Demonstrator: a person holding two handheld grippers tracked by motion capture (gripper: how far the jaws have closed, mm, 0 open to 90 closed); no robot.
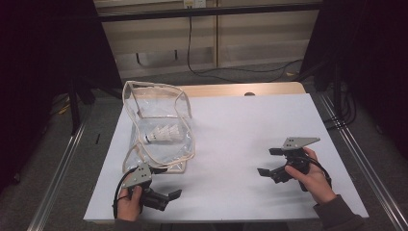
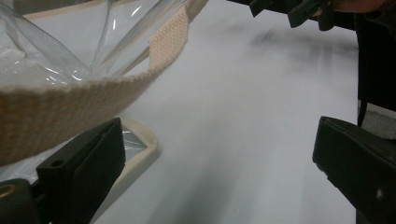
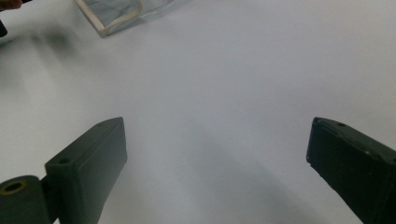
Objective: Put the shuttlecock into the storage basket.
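Note:
A clear plastic bag [image 1: 159, 120] with cream webbing trim stands on the left half of the white table [image 1: 240, 130]. A white shuttlecock [image 1: 163, 134] lies inside it. My left gripper [image 1: 172, 181] is at the bag's near edge, open, with nothing between its jaws. In the left gripper view [image 2: 219, 163] the bag's cream strap [image 2: 93, 98] crosses just above the left jaw, and whether they touch is unclear. My right gripper [image 1: 266, 161] hovers open over bare table at the right, well away from the bag. The right gripper view [image 3: 217, 158] shows the bag's corner [image 3: 112, 14] far off.
The table's wooden back edge [image 1: 240, 89] shows beyond the white sheet. Metal rails [image 1: 57, 168] run along both sides on the floor. A black cable [image 1: 231, 72] trails across the floor behind. Dark curtains hang at left and right.

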